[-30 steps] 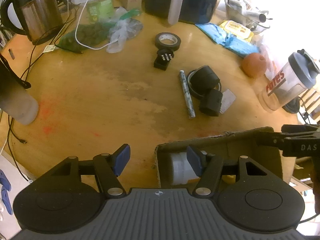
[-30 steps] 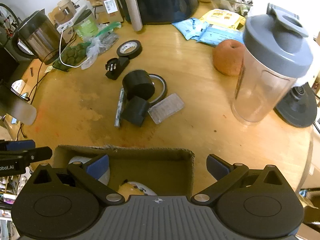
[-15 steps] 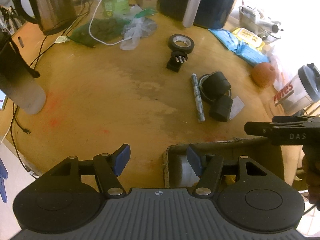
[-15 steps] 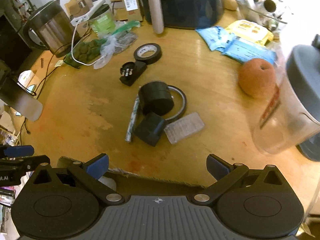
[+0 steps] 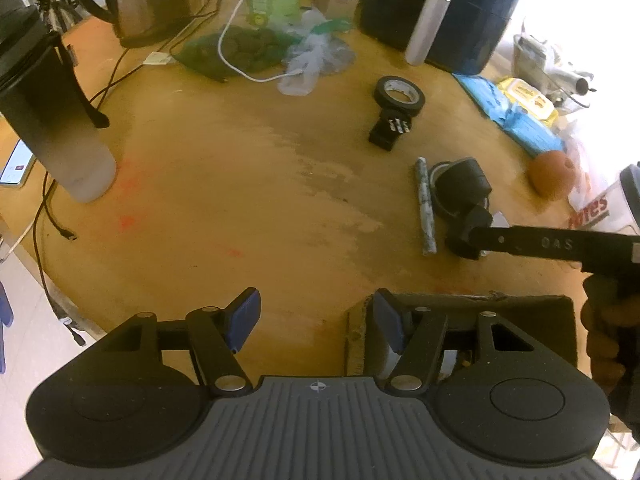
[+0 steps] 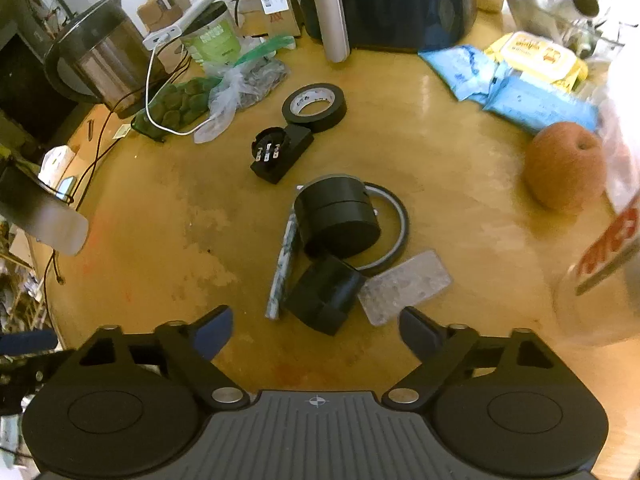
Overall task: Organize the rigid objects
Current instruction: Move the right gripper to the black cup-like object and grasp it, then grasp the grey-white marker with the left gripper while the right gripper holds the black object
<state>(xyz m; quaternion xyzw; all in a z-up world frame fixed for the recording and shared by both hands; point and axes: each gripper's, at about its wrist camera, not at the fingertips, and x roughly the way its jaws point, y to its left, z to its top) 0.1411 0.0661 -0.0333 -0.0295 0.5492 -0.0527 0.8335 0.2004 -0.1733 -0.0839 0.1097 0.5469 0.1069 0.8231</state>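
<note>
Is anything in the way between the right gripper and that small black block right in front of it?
Nothing visible is. The right gripper has its fingers closing with bare table in the gap, and the small black block lies just ahead. But a marbled stick touches its left side and a clear plastic case lies close on its right.

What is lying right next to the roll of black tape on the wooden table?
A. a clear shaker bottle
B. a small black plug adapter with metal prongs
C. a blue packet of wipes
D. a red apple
B: the small black plug adapter with metal prongs lies right beside the roll of black tape on the wooden table, while the other things lie farther off to the right.
</note>
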